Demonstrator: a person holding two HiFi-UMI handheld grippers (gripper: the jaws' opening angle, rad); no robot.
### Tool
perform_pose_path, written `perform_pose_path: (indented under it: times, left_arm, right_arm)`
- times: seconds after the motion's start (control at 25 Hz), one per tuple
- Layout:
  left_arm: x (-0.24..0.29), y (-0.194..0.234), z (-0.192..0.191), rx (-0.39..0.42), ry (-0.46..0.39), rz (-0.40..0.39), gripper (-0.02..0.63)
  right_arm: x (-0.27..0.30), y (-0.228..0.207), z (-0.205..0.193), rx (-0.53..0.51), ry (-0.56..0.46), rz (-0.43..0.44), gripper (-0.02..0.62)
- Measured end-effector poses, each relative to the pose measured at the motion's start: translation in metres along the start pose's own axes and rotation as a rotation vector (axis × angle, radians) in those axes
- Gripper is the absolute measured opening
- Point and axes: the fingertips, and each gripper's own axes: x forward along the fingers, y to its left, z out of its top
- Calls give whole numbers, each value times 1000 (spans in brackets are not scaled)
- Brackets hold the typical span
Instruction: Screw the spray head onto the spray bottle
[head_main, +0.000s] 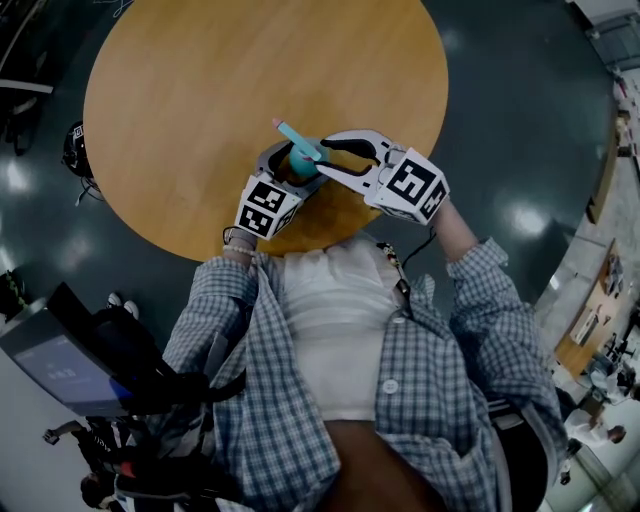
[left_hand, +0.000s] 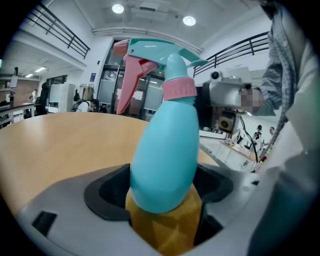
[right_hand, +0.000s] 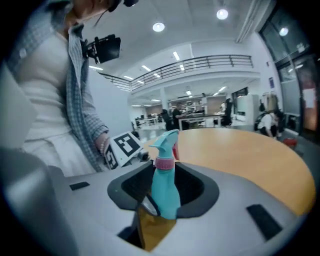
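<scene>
Jaws on the left gripper (left_hand: 162, 192) were clamped onto the fat lower part of the bottle (left_hand: 167, 150), black pads snug against both sides, so that one had a solid pinch. Bottle filled the middle of the left gripper view, leaning a bit to the right toward the top. Spray head (left_hand: 160, 55) was sitting on the neck, teal with a pink trigger (left_hand: 127, 82) hanging at the upper left and a pink collar (left_hand: 179, 88) right under it. Couldn't tell how far the collar was threaded on.

Right gripper (right_hand: 162, 195) was a different story. Its jaws were spread, with the bottle standing upright in the gap at the center of the right gripper view. Dark space showed on either side of it, so no squeeze that I could see. The left gripper's marker cube (right_hand: 122, 146) sat just left of the bottle there.

In the head view both grippers met near the lower edge of the round wooden table (head_main: 200, 90), middle of the frame. The left one came in from the lower left and the right one from the right, with the spray head poking toward the upper left. Person's checked shirt (head_main: 450, 370) filled the bottom.
</scene>
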Motion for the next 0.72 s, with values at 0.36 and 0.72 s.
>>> perform_pose_path:
  times: [0.36, 0.72]
  left_arm:
    - [-2, -9, -1, 50, 31, -94, 383]
    - [-8, -15, -2, 54, 39, -118, 383]
  right_arm:
    - [8, 2, 13, -18, 162, 487, 115]
    - [12, 15, 16, -35, 213, 646, 117]
